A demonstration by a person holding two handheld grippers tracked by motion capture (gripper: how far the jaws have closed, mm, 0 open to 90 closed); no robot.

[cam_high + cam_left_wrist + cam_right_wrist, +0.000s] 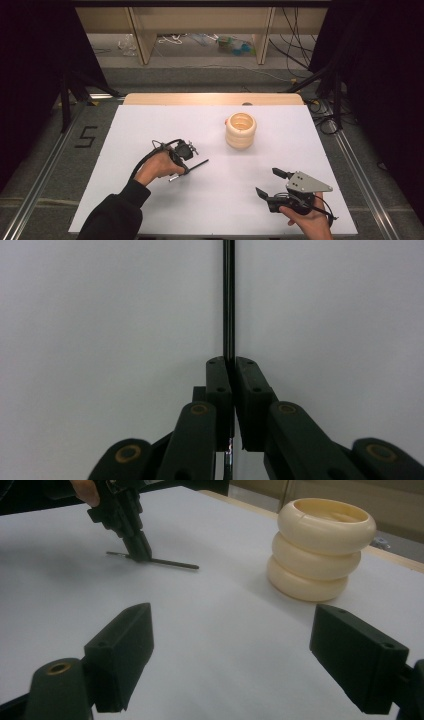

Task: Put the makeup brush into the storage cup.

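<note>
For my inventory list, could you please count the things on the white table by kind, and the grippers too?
Cream rings, stacked in one pile: 3
Thin black rod, clamped in the left gripper: 1
Grippers, counting the open right gripper: 2
Total: 6

A white rectangular tabletop with a pale wooden strip along its far edge stands on grey carpeted floor. A black numeral 5 is marked on the floor at the left, beside a metal floor rail. Beyond, black cables trail past light wooden frame legs, and black curtains hang at both sides.
</note>
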